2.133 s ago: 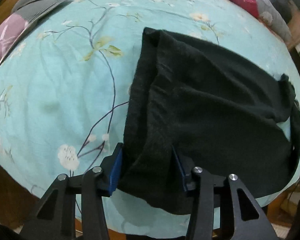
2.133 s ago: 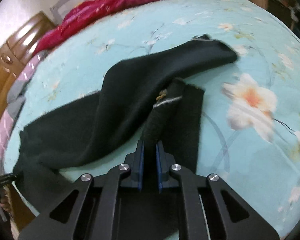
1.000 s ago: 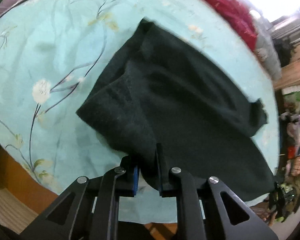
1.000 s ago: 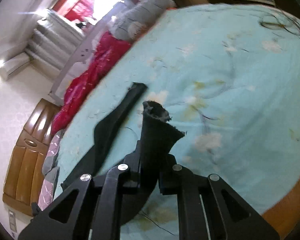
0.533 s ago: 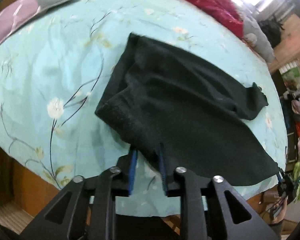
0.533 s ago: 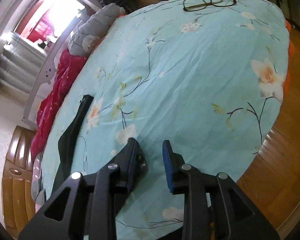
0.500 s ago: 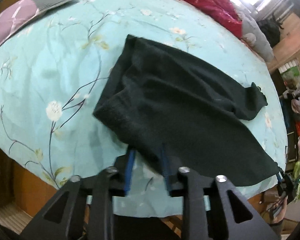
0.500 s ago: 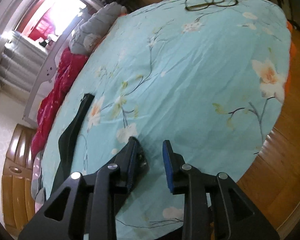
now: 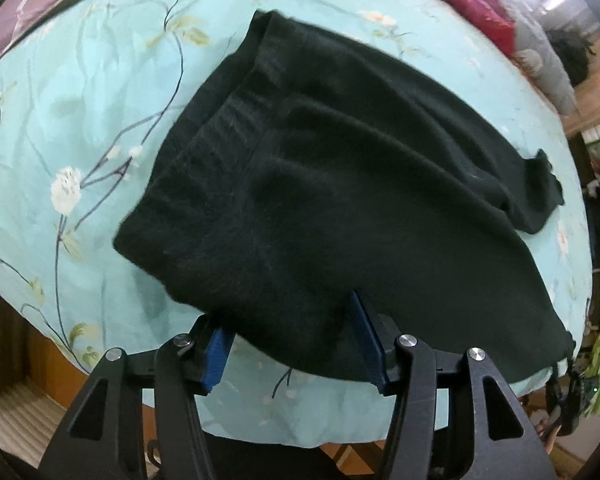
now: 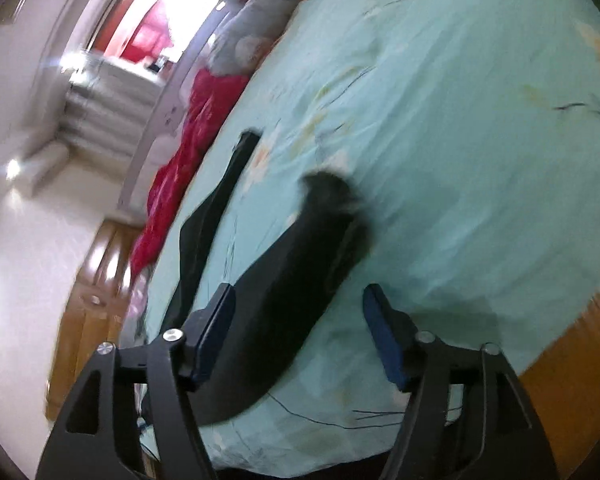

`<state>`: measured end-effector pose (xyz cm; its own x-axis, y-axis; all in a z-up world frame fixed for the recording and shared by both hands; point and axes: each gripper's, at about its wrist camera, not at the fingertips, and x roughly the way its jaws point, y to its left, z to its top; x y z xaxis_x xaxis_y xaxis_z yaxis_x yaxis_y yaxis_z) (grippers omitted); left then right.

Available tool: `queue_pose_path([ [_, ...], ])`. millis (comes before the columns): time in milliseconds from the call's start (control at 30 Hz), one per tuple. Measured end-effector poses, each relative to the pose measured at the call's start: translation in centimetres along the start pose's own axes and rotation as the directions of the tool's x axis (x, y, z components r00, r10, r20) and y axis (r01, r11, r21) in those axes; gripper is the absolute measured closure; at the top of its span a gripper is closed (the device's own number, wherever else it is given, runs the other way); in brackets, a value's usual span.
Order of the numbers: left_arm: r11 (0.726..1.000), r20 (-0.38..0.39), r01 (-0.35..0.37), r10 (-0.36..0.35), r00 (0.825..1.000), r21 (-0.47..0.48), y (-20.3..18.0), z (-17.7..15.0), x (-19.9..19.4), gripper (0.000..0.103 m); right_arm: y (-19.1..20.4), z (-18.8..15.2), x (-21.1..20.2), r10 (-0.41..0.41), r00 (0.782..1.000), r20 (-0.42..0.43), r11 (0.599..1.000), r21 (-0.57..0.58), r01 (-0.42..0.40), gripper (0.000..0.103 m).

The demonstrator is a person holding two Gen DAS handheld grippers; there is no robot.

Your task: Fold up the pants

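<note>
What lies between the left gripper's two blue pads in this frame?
In the left wrist view, the near edge of the black pants lies between the opening left gripper pads, unpinched.

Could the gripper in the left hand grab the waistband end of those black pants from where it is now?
Probably yes. The left gripper is opening, its blue pads apart, with the near edge of the black pants lying between them on the floral bedsheet. Nothing covers the ribbed waistband, which lies just ahead and to the left.

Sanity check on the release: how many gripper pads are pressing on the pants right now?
0. The left gripper is opening, black pants lying loose between its pads; the right gripper stands open around a pant leg. Contact under the cloth may be hidden.
</note>
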<state>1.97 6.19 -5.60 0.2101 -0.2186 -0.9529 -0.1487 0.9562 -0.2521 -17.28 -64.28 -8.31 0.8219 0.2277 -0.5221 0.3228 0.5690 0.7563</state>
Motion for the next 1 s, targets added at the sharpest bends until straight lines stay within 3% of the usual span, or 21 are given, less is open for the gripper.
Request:
queue_pose_path([
  [33,1.0,-0.002,-0.003,0.003,1.0,-0.007,-0.1,0.0,0.0,0.047,0.8,0.3,0.7,0.014,1.0,-0.025,1.0,-0.027,-0.014,0.089],
  [100,1.0,0.002,0.004,-0.004,1.0,-0.012,-0.1,0.2,-0.3,0.047,2.3,1.8,0.3,0.119,0.993,-0.01,0.993,0.014,-0.119,0.091],
  [133,1.0,0.006,0.006,-0.006,1.0,-0.01,-0.1,0.2,-0.5,0.046,3.5,2.9,-1.0,0.223,0.974,0.032,0.974,0.022,-0.224,0.091],
  [200,1.0,0.012,-0.002,0.002,1.0,-0.011,0.2,0.1,-0.6,0.046,5.5,4.0,-2.6,0.255,0.965,0.058,0.967,-0.021,-0.255,0.09],
  [267,1.0,0.003,-0.003,0.003,1.0,-0.024,0.6,0.2,-0.3,0.046,6.8,4.5,-3.6,0.148,0.986,0.079,0.986,-0.093,-0.141,0.086],
  [367,0.999,0.001,0.0,0.0,1.0,-0.04,0.7,0.1,0.2,0.045,4.7,4.1,-3.7,-0.002,0.995,0.101,0.999,-0.039,0.006,0.064],
  [467,1.0,-0.004,-0.006,0.006,1.0,-0.021,0.2,0.3,0.2,0.043,1.0,3.1,-3.4,-0.032,0.995,0.098,0.994,0.109,0.022,0.061],
  [733,1.0,0.01,-0.02,0.021,1.0,-0.011,-0.3,-0.1,0.5,0.044,-2.1,0.2,-1.6,-0.119,0.992,0.034,0.977,0.18,0.111,0.061],
  [833,0.999,0.012,-0.032,0.032,0.999,0.037,-0.8,-0.6,-0.5,0.055,-1.1,0.9,-2.2,-0.218,0.973,0.076,0.97,0.129,0.207,0.066],
  [900,0.999,0.022,-0.007,0.006,1.0,0.05,-0.4,-0.7,-2.0,0.055,-0.5,1.9,-3.5,-0.337,0.935,0.112,0.938,0.121,0.324,0.064],
  [1000,0.998,0.09,0.046,-0.049,0.995,0.03,0.8,0.7,-5.0,0.053,0.9,3.5,-5.5,-0.344,0.925,0.164,0.939,0.067,0.337,0.063],
])
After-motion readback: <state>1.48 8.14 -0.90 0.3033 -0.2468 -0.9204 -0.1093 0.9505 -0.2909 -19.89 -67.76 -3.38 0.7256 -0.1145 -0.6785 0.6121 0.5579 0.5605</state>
